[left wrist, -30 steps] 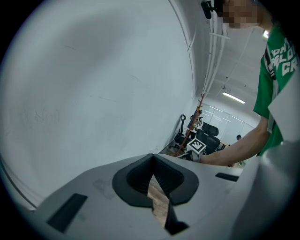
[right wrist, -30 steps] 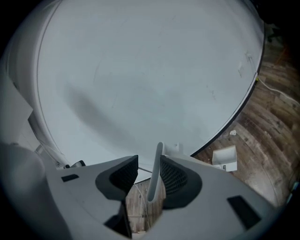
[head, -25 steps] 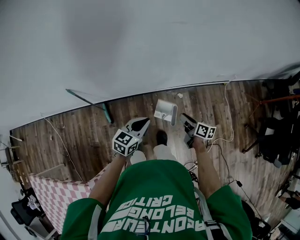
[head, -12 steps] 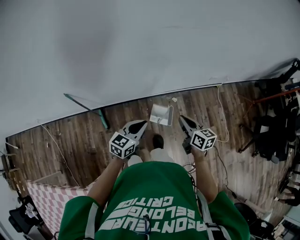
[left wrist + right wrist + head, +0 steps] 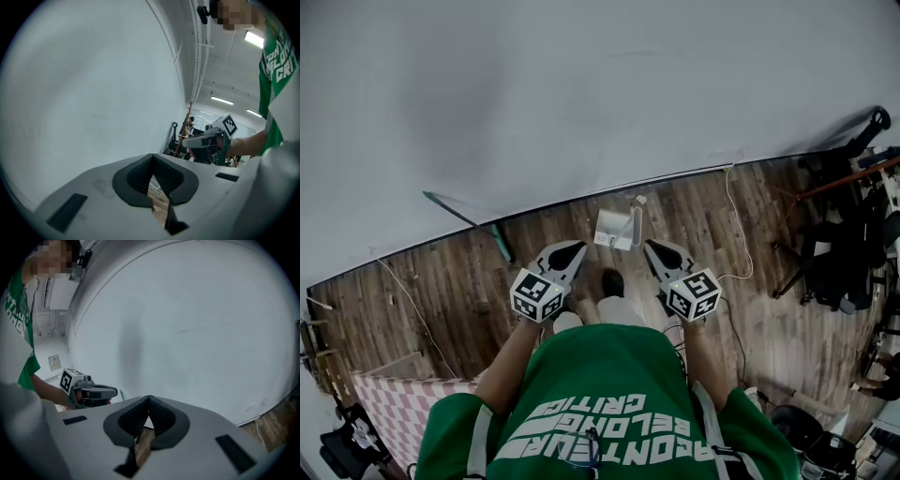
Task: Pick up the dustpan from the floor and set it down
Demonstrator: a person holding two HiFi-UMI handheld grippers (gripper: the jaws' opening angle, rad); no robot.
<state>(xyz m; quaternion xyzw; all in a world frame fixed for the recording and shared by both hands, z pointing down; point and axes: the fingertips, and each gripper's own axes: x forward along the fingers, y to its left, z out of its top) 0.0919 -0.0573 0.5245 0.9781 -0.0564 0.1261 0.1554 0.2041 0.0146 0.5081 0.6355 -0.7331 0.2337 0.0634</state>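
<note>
So, both grippers held out toward wall — left gripper jaws pinched together, nothing in them, right gripper same. White dustpan on wood floor at wall base — far side of tips, between them.

Your dustpan is small, white and boxy, and it sits on the wooden floor just short of the foot of the pale wall (a thin upright part, maybe the handle, shows along its right edge). It rests free, untouched.
</note>
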